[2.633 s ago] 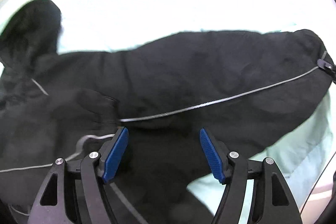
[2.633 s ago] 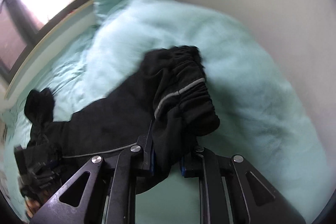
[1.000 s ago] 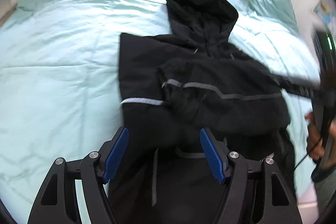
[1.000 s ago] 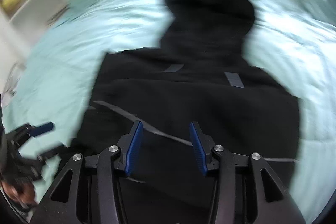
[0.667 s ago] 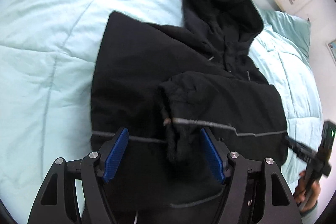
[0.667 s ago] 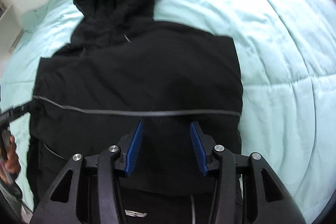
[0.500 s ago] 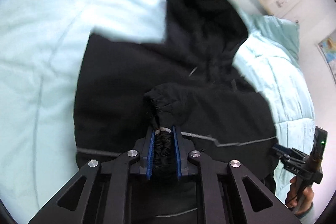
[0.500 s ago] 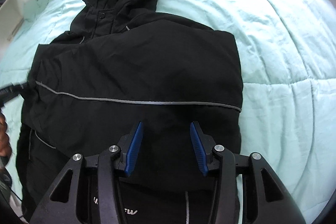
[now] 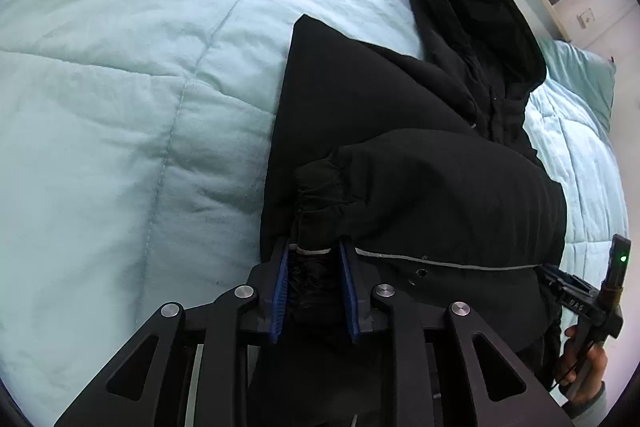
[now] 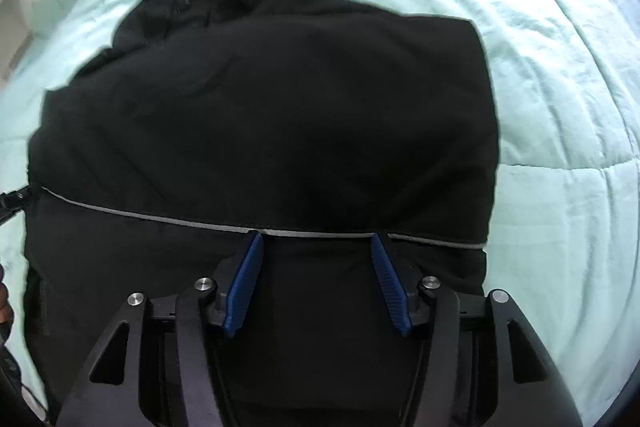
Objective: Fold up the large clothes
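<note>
— What's nearest?
— The left gripper (image 9: 314,259) clamps the cuff (image 9: 320,195) of a sleeve folded across the jacket (image 9: 420,167); the right gripper (image 10: 318,259) hovers spread above its back.
— Farther out?
— Hood (image 9: 480,27), then bed (image 9: 120,67). It looks like the sleeve-folding step; next, lay the cuff flat.

quilt (image 9: 120,87) left of jacket (image 9: 400,147): bare | right: quilt bare | top: hood (image 9: 480,27) blocks
</note>
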`<state>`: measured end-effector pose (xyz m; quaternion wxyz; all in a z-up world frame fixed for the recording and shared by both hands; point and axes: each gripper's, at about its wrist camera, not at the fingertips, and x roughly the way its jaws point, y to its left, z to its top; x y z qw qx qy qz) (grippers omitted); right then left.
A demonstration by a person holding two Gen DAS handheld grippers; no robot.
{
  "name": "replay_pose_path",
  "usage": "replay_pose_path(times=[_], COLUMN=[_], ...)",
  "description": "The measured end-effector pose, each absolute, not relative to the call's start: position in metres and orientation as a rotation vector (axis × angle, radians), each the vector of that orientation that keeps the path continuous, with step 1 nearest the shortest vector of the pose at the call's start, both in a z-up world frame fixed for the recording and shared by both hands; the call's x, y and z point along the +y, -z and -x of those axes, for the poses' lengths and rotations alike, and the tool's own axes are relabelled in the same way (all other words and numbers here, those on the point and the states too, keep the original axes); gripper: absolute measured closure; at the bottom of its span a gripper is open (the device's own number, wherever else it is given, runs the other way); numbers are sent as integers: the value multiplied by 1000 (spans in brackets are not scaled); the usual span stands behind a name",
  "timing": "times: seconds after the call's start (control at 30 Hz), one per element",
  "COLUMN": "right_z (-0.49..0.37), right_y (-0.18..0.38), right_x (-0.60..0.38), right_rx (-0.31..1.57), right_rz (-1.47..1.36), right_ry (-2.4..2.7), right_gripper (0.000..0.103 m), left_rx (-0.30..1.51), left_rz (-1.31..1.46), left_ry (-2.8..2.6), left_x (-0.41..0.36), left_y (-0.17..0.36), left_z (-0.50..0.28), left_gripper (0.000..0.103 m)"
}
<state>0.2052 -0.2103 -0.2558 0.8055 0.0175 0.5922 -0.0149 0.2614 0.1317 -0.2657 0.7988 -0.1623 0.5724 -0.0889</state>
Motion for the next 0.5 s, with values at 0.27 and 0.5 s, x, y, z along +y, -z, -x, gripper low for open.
replay_pose_path(times=[0.27, 0.5], right_z=[-206, -265], right_y=[209, 234], right_x=[-218, -242], right_rx=[1190, 1187], right_rz=[-56, -77], right_ry=[-12, 84], right_gripper=[43, 35], left_rx=[1036, 1053], left_rz=[211, 256], left_ry=[94, 357], left_x=[140, 82], left_y=[182, 180], left_z=[-244, -277], left_gripper=[58, 49])
